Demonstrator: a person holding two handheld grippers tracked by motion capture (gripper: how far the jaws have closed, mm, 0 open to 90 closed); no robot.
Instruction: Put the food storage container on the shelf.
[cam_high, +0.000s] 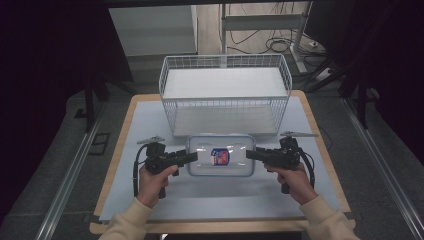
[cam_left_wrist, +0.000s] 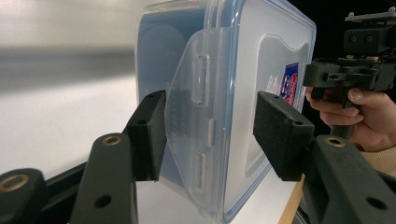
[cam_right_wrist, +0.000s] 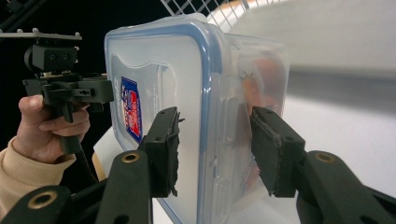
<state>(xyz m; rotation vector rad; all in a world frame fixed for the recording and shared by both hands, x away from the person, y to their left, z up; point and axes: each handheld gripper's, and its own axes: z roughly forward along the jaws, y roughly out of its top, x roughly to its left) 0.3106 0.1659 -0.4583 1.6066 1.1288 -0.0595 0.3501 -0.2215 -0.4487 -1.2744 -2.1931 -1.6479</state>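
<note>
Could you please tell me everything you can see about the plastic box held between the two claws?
The box is a clear plastic rectangle with rounded corners and a lid edged in blue. A red and blue label sits near the middle of the lid, and a clear latch flap folds down over each short end. Something orange shows faintly through one wall. It lies flat, lid up, in front of the wire basket. The left claw and right claw each clamp a short end, one pad on the lid, one under the base.

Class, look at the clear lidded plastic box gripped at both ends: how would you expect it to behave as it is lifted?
The plastic box looks rigid, so it probably won't sag between the left gripper and right gripper. Its smooth walls and side flap may slip against the pads. It looks nearly empty, so probably light.
</note>
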